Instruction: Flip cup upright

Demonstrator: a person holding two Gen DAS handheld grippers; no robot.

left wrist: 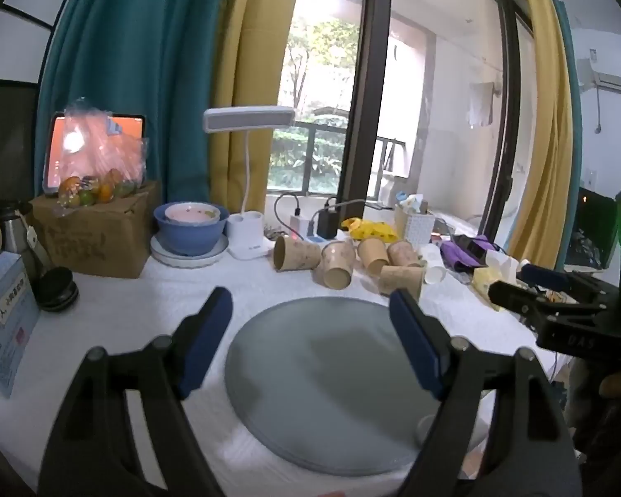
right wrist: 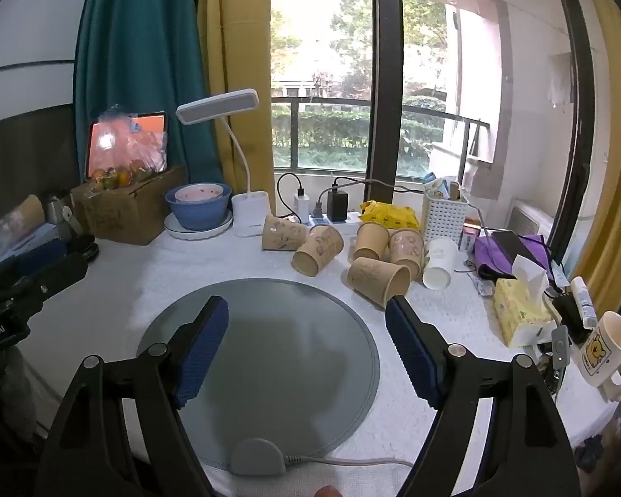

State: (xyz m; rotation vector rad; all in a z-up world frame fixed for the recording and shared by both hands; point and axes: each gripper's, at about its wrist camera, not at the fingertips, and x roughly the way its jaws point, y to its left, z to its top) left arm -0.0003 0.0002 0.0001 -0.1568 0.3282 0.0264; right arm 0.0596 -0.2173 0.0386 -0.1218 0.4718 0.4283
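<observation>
Several brown paper cups (right wrist: 379,275) lie on their sides in a cluster beyond a round grey mat (right wrist: 269,356), with a white paper cup (right wrist: 438,263) on its side at their right. The cups also show in the left wrist view (left wrist: 337,267) behind the mat (left wrist: 331,377). My left gripper (left wrist: 310,310) is open and empty above the mat. My right gripper (right wrist: 306,317) is open and empty above the mat, with the nearest brown cup just beyond its right finger. The right gripper's body shows at the right edge of the left wrist view (left wrist: 559,310).
A blue bowl (right wrist: 198,209) on a plate, a white desk lamp (right wrist: 250,211), a power strip (right wrist: 331,215) and a white basket (right wrist: 443,215) line the back. A cardboard box (right wrist: 124,207) stands back left. A tissue box (right wrist: 519,310) and a mug (right wrist: 608,350) sit right.
</observation>
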